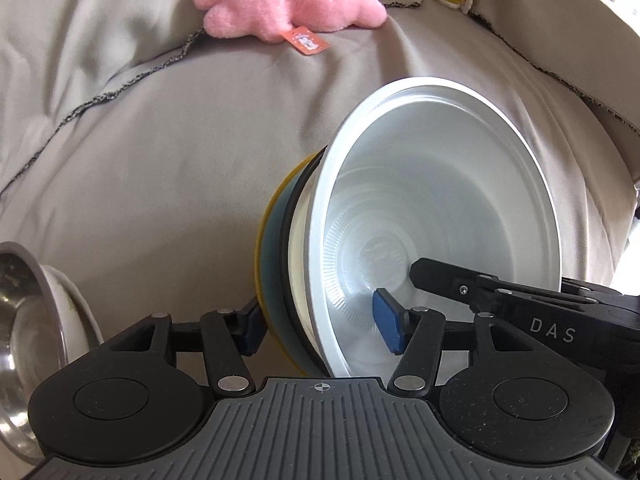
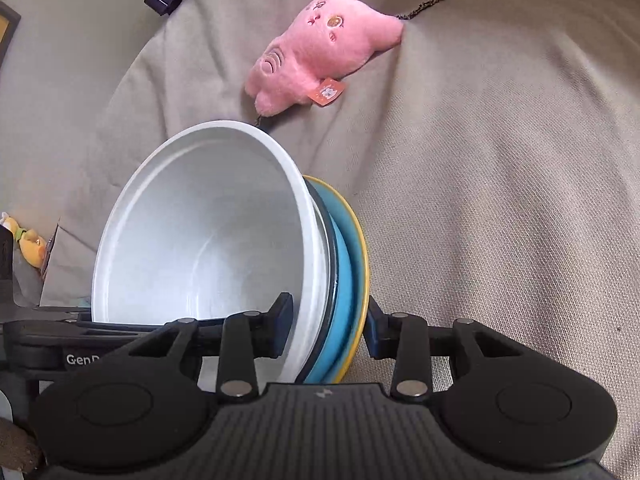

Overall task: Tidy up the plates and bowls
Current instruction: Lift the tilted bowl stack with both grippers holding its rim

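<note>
Over the beige sofa cover [image 1: 160,160] both my grippers are on the same stack of dishes, tipped up on edge. My left gripper [image 1: 322,326] has its fingers clamped across the stack: one blue pad [image 1: 387,326] sits inside the white bowl [image 1: 440,208], the other is pressed against the outside of the yellow-rimmed blue plate [image 1: 272,248] behind it. My right gripper [image 2: 329,328] is doing the mirror of that, one pad inside the white bowl [image 2: 200,232], the other against the back of the blue plate [image 2: 346,280], so it's clamped on the stack too. There's a dark-rimmed dish sandwiched between bowl and plate, can't tell exactly what it is. Off at the left edge of the left wrist view a steel bowl [image 1: 24,320] sits nested in a white dish [image 1: 80,308], also tilted. Farther back a pink plush toy [image 1: 288,0] with an orange tag lies on the cover, well apart from the stack
</note>
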`<act>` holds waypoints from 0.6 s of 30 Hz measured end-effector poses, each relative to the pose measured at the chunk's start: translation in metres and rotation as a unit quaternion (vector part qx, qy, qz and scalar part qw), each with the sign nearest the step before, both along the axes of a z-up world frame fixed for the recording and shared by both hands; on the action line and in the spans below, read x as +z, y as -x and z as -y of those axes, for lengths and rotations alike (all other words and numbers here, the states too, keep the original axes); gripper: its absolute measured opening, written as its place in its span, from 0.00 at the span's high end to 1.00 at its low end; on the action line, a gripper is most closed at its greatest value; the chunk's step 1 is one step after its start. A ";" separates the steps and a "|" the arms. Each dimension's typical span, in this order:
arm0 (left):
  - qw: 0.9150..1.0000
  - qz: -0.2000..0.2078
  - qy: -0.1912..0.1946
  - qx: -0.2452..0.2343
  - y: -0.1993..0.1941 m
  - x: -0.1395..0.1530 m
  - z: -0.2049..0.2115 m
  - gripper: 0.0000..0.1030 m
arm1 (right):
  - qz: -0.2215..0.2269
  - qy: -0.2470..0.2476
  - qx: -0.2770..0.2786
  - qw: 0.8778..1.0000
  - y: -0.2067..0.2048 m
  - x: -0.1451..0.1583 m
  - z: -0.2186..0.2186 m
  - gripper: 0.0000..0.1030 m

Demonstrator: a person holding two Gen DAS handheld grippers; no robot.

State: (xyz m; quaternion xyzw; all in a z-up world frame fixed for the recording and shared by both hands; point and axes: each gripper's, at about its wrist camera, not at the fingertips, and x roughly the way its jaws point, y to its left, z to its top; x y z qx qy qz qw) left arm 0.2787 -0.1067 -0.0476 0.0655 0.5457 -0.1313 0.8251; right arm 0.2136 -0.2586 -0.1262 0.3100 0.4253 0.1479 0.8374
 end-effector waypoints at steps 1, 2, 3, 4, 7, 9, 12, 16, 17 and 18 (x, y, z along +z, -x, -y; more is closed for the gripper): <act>1.000 -0.003 0.002 0.002 0.000 0.000 -0.001 0.41 | 0.001 0.000 0.001 1.000 0.000 0.000 0.000 0.65; 1.000 -0.007 0.006 0.007 -0.001 -0.001 -0.003 0.42 | 0.003 0.001 0.002 1.000 -0.001 0.000 -0.001 0.65; 1.000 -0.009 0.008 0.011 -0.002 -0.001 -0.004 0.42 | 0.004 0.002 0.003 1.000 -0.001 0.000 -0.001 0.65; 1.000 -0.010 0.008 0.014 -0.003 -0.003 -0.005 0.42 | 0.006 0.004 0.004 1.000 0.000 0.001 -0.001 0.65; 1.000 -0.011 0.004 0.017 -0.006 -0.004 -0.005 0.42 | 0.007 0.006 0.005 1.000 0.001 0.001 0.000 0.65; 1.000 -0.012 0.000 0.022 -0.005 -0.004 -0.003 0.41 | 0.007 0.005 0.005 1.000 0.001 0.001 0.001 0.65; 1.000 -0.009 -0.010 0.023 0.000 -0.001 0.003 0.41 | 0.007 0.006 0.006 1.000 0.002 0.001 0.002 0.65; 1.000 0.001 -0.018 0.018 0.005 0.000 0.007 0.40 | 0.008 0.005 0.004 1.000 0.003 0.001 0.002 0.65; 1.000 0.004 -0.017 0.019 0.006 -0.001 0.007 0.40 | 0.008 0.005 0.004 1.000 0.003 0.001 0.002 0.65; 1.000 0.007 -0.016 0.019 0.007 -0.001 0.006 0.40 | 0.009 0.006 0.003 1.000 0.003 0.001 0.002 0.65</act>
